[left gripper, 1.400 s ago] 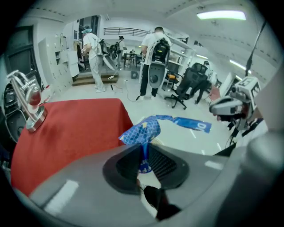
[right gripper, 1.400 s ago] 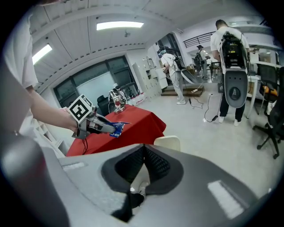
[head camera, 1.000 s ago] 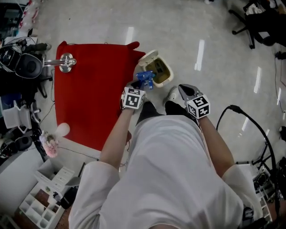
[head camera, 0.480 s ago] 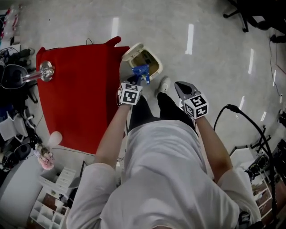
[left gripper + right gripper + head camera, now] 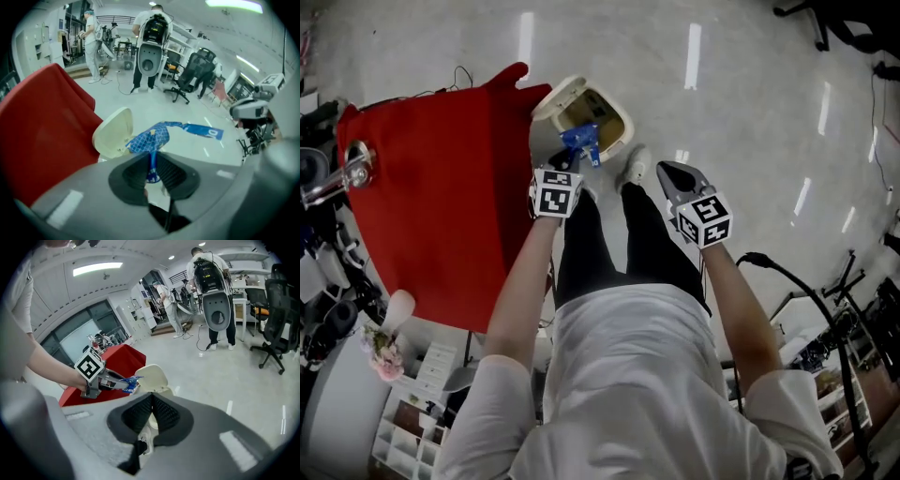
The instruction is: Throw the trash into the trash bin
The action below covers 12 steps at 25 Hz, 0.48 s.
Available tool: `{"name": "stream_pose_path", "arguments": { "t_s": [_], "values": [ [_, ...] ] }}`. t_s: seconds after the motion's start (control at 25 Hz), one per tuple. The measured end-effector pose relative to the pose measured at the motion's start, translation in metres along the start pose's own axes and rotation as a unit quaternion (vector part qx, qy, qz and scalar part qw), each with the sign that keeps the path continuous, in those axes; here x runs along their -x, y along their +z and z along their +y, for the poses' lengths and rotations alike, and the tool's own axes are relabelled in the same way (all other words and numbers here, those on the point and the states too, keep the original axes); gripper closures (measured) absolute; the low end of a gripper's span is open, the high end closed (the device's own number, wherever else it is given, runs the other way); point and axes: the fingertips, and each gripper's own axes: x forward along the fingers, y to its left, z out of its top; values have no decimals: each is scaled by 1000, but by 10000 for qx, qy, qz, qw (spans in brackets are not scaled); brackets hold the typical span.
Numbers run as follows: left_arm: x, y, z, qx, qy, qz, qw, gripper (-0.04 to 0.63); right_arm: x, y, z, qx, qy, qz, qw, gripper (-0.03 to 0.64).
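1. Head view: the left gripper has come down with the blue wrapper. The wrapper now hangs over the open trash bin, at the edge of the red cloth. The right gripper has sunk too, just right of the bin.
2. Left gripper view: the jaws pinch the wrapper's tail, and the bin's raised lid is just beyond. Letting go looks like the next step.
3. Right gripper view: its own jaws are pressed together on nothing, and it watches the left gripper.

Down come both arms: the left tongs bring the blue wrapper over the trash bin's 6 o'clock rim, and the right tongs sink at their 3 o'clock.
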Motion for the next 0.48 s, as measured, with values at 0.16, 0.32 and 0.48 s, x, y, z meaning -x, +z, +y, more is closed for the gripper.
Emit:
{"name": "stream_pose_path", "arguments": {
  "t_s": [0.16,0.32,0.48],
  "values": [
    [-41,-12,13,213,88,109,9997,537,-21,-15,-7,-136,33,22,9999,617],
    [-89,-25,23,369,93,248,9990,537,-42,-34,-17,-272,70,64,9996,617],
    [-129,-39,30,570,35,264,9980,535,-58,-54,-24,-385,125,113,9991,617]
  ]
}}
